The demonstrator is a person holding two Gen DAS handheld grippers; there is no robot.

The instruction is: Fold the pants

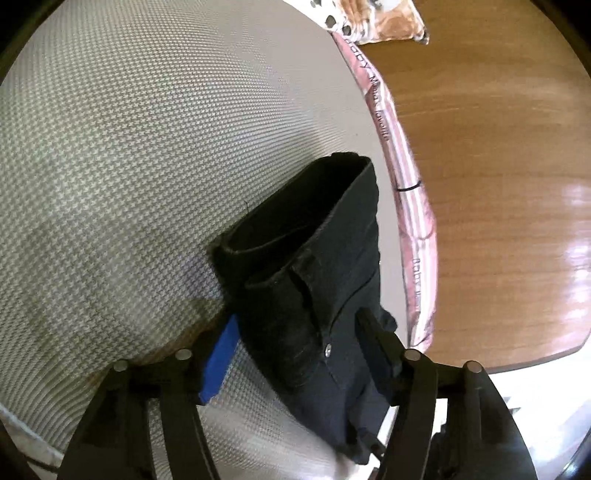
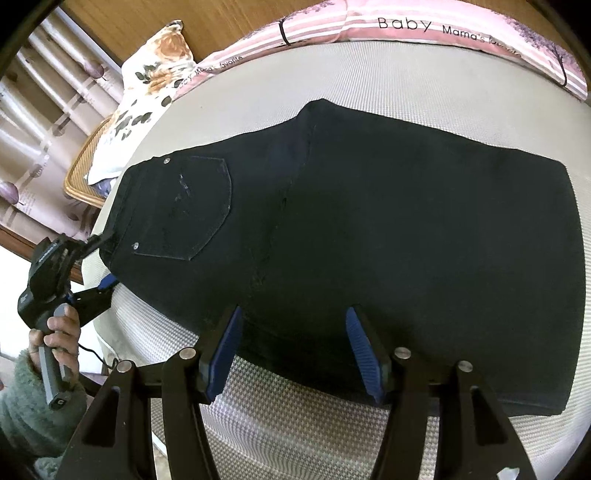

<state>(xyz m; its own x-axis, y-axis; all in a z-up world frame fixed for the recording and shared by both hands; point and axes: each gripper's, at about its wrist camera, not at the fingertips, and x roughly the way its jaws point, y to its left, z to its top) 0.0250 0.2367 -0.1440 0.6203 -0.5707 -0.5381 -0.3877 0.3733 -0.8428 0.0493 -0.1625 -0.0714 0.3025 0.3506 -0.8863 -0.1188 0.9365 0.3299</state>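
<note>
Black jeans (image 2: 369,229) lie folded on a grey houndstooth mattress (image 2: 295,424), back pocket (image 2: 192,210) up at the left. In the left wrist view the waistband (image 1: 306,258) lies between my left gripper's (image 1: 295,347) wide-open jaws; the blue left pad (image 1: 218,365) sits beside the cloth. The left gripper also shows in the right wrist view (image 2: 99,258) at the waistband end. My right gripper (image 2: 295,350) is open, its blue pads (image 2: 225,350) astride the near folded edge, resting over the cloth.
A pink striped blanket (image 2: 424,26) runs along the mattress's far edge. A floral pillow (image 2: 147,99) lies at the far left by a wicker tray (image 2: 81,177). Wooden floor (image 1: 498,166) lies beyond the mattress edge.
</note>
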